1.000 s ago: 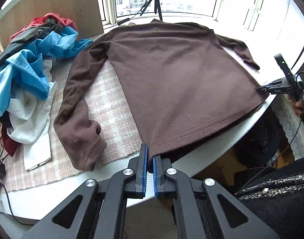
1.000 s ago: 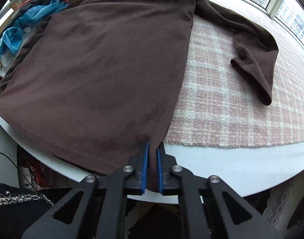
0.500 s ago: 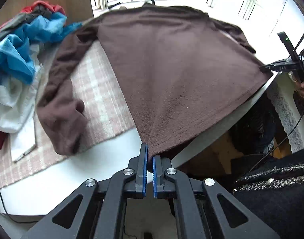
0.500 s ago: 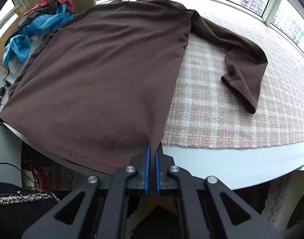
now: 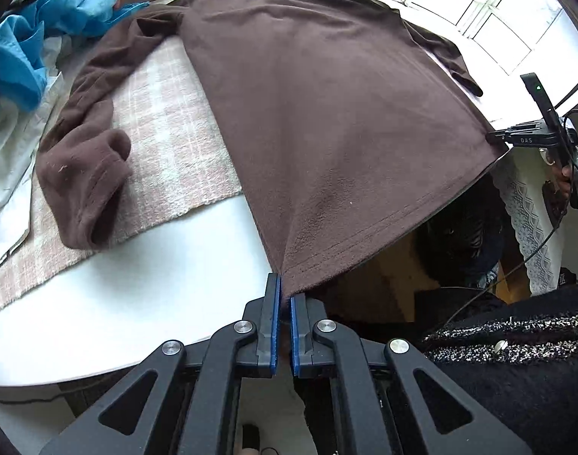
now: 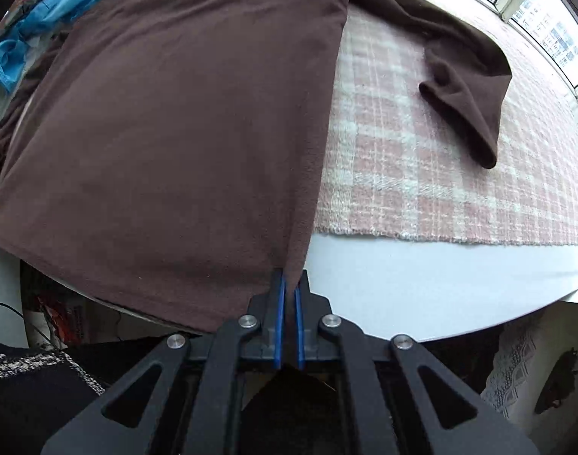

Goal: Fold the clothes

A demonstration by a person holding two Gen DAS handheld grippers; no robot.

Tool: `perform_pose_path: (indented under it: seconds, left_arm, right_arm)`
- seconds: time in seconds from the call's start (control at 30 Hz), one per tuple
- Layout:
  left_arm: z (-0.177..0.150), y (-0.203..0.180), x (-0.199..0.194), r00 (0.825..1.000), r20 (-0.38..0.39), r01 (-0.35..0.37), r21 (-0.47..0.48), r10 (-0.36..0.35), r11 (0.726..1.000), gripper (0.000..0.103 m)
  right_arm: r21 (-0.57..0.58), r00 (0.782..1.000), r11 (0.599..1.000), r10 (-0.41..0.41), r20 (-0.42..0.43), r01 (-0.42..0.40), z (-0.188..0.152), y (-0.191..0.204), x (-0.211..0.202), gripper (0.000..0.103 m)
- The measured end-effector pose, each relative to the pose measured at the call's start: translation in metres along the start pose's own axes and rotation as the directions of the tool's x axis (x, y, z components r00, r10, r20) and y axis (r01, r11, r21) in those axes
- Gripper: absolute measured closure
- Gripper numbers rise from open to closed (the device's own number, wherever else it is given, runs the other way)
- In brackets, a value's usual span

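Left gripper (image 5: 285, 295): jaws nearly together, clamped on one hem corner of the brown sweater (image 5: 327, 113). Right gripper (image 6: 290, 292): jaws likewise pinched on the opposite hem corner. Sweater: spread across the pink plaid cloth (image 6: 421, 174) on the white table (image 5: 137, 284), hem lifted past the table edge.

Two matching black hand-held grippers, person in dark tweed.
Left gripper (image 5: 284, 295) and right gripper (image 6: 290, 292): matte black angular arms, triangular cut-outs, round silver screws, blue pads lining the fingers. Sleeve (image 5: 516, 337): black knit flecked white, small pale button.
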State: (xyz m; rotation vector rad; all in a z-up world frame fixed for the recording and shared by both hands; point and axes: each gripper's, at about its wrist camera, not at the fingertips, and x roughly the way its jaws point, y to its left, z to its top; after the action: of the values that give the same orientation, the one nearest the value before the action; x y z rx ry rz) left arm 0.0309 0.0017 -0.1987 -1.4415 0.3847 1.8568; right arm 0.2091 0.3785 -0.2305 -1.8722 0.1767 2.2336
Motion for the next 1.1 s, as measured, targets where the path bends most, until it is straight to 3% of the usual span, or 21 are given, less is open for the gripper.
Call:
perform_pose_path:
  seconds: [0.1,0.17,0.27,0.37,0.43,0.5,0.57,0.67,0.8,0.97,1.1]
  left_arm:
    - [-0.005,0.016,-0.039,0.998,0.063,0.027,-0.050,-0.024,0.998,0.092]
    - [-0.009,0.033,-0.063,0.992,0.125,-0.020,-0.073,0.029,0.997,0.085]
    - [-0.014,0.068,-0.080,0.975,0.197,-0.073,-0.152,0.103,0.986,0.072]
    - [-0.007,0.107,-0.066,0.974,0.194,-0.070,-0.247,0.120,0.967,0.071]
    - [0.000,0.114,-0.058,0.970,0.205,-0.070,-0.268,0.128,0.961,0.071]
    - [0.008,0.116,-0.048,0.971,0.211,-0.056,-0.271,0.116,0.961,0.071]
    - [0.013,0.107,-0.042,0.971,0.202,-0.083,-0.231,0.131,0.969,0.070]
    - [0.017,0.097,-0.036,0.967,0.199,-0.118,-0.199,0.158,0.973,0.065]
    - [0.016,0.098,-0.030,0.964,0.158,-0.173,-0.239,0.214,0.956,0.063]
    - [0.012,0.098,-0.035,0.952,0.120,-0.232,-0.309,0.280,0.922,0.061]
    - [0.013,0.097,-0.030,0.945,0.090,-0.263,-0.360,0.314,0.895,0.061]
  right_arm:
    - [0.036,1.000,0.999,0.013,0.029,-0.014,0.010,-0.008,-0.038,0.095]
    - [0.047,0.995,0.999,0.015,0.095,-0.019,0.020,-0.011,-0.075,0.091]
    - [0.007,0.981,0.998,0.060,0.187,-0.063,0.051,0.015,-0.118,0.081]
    - [-0.042,0.955,0.994,0.112,0.273,-0.105,0.084,0.044,-0.160,0.080]
    - [-0.091,0.937,0.988,0.147,0.316,-0.124,0.109,0.067,-0.183,0.080]
    - [-0.185,0.928,0.974,0.189,0.321,-0.134,0.141,0.102,-0.189,0.069]
    - [-0.260,0.921,0.955,0.224,0.319,-0.142,0.170,0.139,-0.181,0.063]
    - [-0.365,0.910,0.918,0.274,0.310,-0.151,0.211,0.195,-0.168,0.063]
    - [-0.478,0.903,0.853,0.357,0.239,-0.211,0.261,0.265,-0.132,0.063]
    - [-0.467,0.875,0.788,0.481,0.061,-0.401,0.316,0.328,-0.067,0.063]
    - [-0.393,0.870,0.787,0.488,-0.075,-0.476,0.346,0.361,-0.011,0.063]
